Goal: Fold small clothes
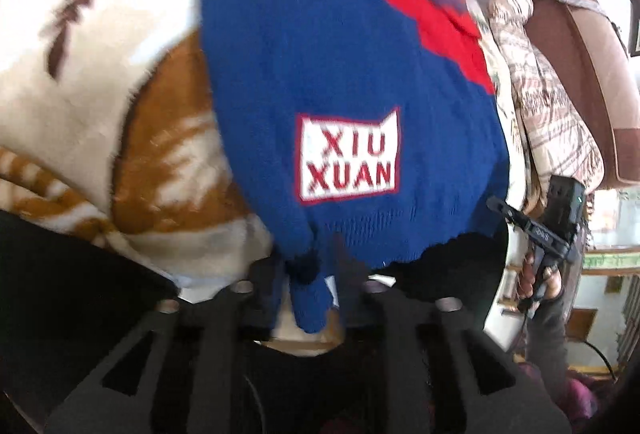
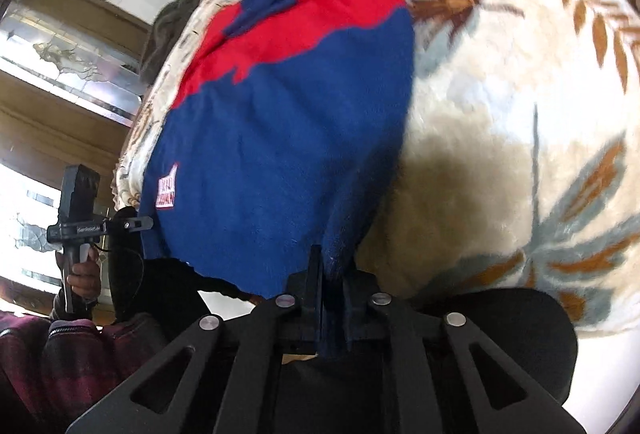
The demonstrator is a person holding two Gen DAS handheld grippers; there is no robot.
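A small blue and red knitted sweater (image 1: 344,66) with a white "XIU XUAN" patch (image 1: 348,156) lies stretched over a plush blanket. My left gripper (image 1: 310,274) is shut on one bottom corner of its hem. My right gripper (image 2: 334,274) is shut on the other bottom corner; the sweater (image 2: 288,122) fills the middle of the right wrist view. Each gripper also shows in the other's view: the right one (image 1: 500,208) at the hem's right end, the left one (image 2: 142,223) at the hem's left end.
The cream plush blanket (image 1: 92,46) with brown and blue leaf patterns (image 2: 500,106) covers the bed. A patterned quilt (image 1: 536,94) and a brown headboard (image 1: 580,46) lie beyond the sweater. The person's dark sleeves and maroon clothing (image 2: 60,354) are near the bed edge.
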